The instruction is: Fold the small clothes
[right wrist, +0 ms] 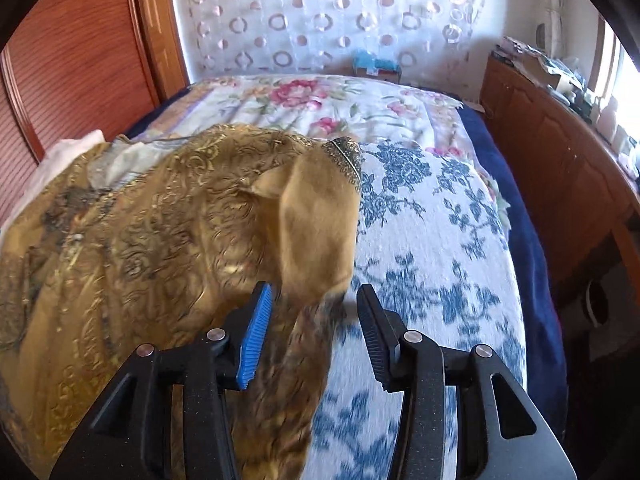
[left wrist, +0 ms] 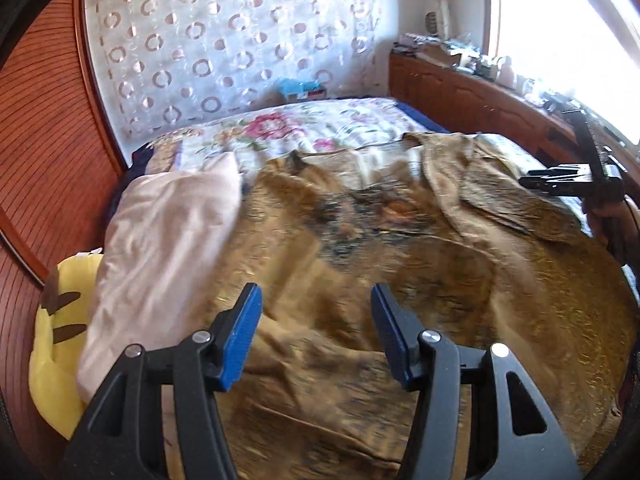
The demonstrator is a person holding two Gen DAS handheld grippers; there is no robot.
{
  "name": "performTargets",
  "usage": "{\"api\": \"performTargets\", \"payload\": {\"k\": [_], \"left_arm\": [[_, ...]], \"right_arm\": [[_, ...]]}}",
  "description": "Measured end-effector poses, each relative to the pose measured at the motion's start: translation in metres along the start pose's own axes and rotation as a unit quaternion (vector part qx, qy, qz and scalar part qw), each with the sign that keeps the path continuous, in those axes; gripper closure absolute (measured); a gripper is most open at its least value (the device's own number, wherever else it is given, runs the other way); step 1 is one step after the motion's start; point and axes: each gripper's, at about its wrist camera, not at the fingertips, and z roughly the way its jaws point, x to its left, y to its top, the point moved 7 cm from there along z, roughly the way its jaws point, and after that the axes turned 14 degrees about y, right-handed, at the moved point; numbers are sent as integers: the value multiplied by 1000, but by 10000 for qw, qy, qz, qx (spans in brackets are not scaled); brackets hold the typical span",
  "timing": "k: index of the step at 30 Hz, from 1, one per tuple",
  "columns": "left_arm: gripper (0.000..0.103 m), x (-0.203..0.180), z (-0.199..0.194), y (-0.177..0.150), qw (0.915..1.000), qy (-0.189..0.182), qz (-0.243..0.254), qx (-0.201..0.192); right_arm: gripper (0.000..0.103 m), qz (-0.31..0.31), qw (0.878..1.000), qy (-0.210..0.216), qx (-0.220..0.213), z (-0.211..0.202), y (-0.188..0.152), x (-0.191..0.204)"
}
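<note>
A gold patterned garment lies spread and rumpled across the bed; it also shows in the right wrist view. Its sleeve is flipped over, plain underside up, with an embroidered cuff at the far end. My left gripper is open just above the garment's near part, holding nothing. My right gripper is open, with the sleeve's near end lying between its fingers. The right gripper also shows at the right edge of the left wrist view.
A pale pink folded cloth and a yellow plush toy lie at the bed's left. A blue-flowered white cover and a floral quilt cover the bed. A wooden cabinet with clutter stands right; wooden panelling stands left.
</note>
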Motion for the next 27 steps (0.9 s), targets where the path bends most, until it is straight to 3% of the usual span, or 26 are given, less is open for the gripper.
{"api": "performTargets", "payload": {"k": [7, 13, 16, 20, 21, 22, 23, 24, 25, 27], "left_arm": [[47, 4, 28, 17, 9996, -215, 57, 186], [47, -16, 66, 39, 9975, -278, 436, 480], [47, -25, 85, 41, 9945, -332, 623, 780], [47, -35, 96, 41, 9917, -304, 879, 890], [50, -36, 96, 44, 9920, -312, 874, 856], [67, -34, 97, 46, 9923, -294, 866, 839], [77, -34, 98, 47, 9923, -302, 852, 843], [96, -31, 98, 49, 9929, -306, 794, 826], [101, -28, 97, 51, 9931, -349, 758, 819], [102, -20, 91, 58, 9947, -330, 686, 690]], "right_arm": [[55, -68, 10000, 11, -55, 6, 5, -1], [53, -66, 10000, 15, -52, 6, 6, -1], [52, -65, 10000, -2, -55, 7, 5, -3], [51, -66, 10000, -11, -56, 7, 6, -3], [51, -65, 10000, -11, -56, 7, 6, -4], [51, -65, 10000, -8, -55, 7, 6, -3], [51, -64, 10000, -8, -55, 7, 6, -3], [51, -67, 10000, -9, -55, 7, 6, -3], [51, -67, 10000, -9, -56, 7, 6, -3], [50, -63, 10000, -7, -56, 7, 6, -3]]}}
